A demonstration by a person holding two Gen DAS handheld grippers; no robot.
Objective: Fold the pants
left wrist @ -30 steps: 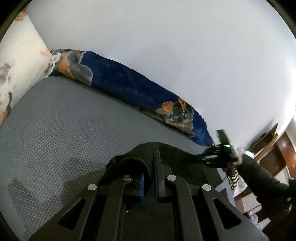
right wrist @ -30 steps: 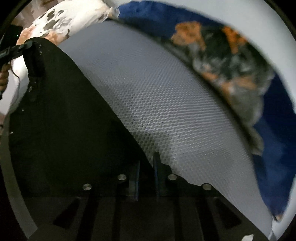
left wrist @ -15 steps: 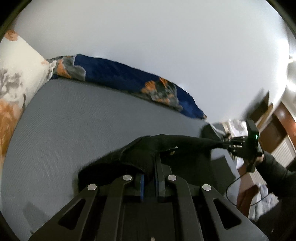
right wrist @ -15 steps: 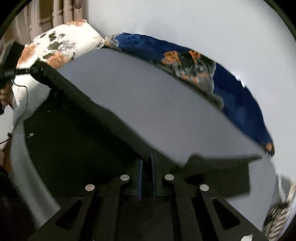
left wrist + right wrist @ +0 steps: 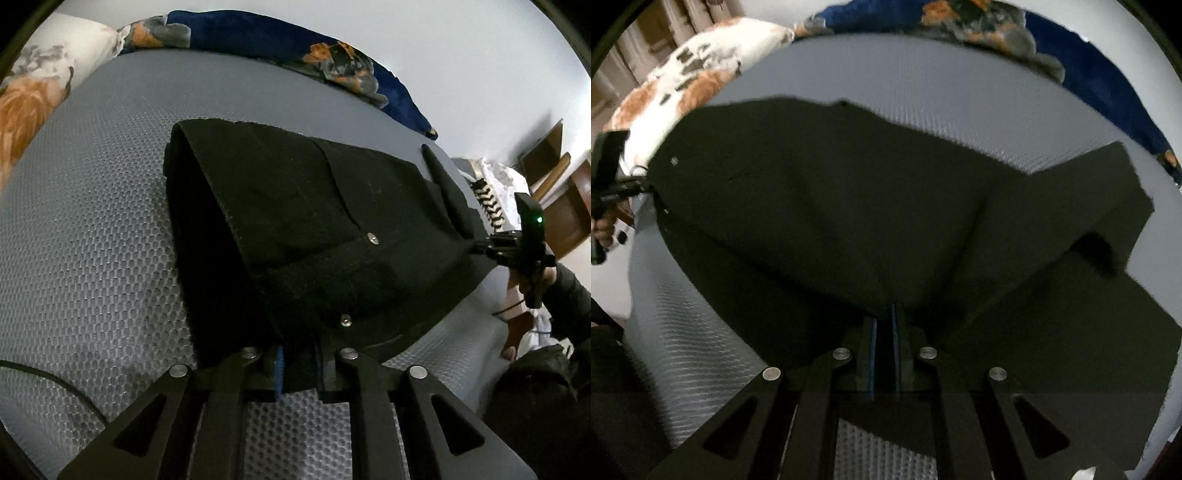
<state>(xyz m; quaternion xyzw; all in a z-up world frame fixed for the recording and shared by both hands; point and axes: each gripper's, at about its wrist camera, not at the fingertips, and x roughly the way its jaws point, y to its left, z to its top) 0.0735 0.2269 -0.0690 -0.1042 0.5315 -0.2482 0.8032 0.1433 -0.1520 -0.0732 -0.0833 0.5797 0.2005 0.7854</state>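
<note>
Black pants (image 5: 314,221) are stretched between both grippers over a grey mesh mattress (image 5: 92,240). My left gripper (image 5: 297,365) is shut on the waistband edge near two metal rivets. My right gripper (image 5: 884,328) is shut on the opposite edge of the pants (image 5: 831,206). In the left wrist view the right gripper (image 5: 484,247) shows at the far right, pinching the cloth. In the right wrist view the left gripper (image 5: 639,186) shows at the far left. The pant legs (image 5: 1089,229) lie folded over to the right.
A white and orange floral pillow (image 5: 29,96) lies at the bed's left end. A dark blue floral blanket (image 5: 295,48) runs along the white wall. Wooden furniture (image 5: 565,199) stands beyond the bed's right end. A cable (image 5: 55,380) crosses the mattress at lower left.
Both grippers have lowered toward the mattress with the pants held taut. The pants have spread out flatter, and the legs now lie on the bed.
</note>
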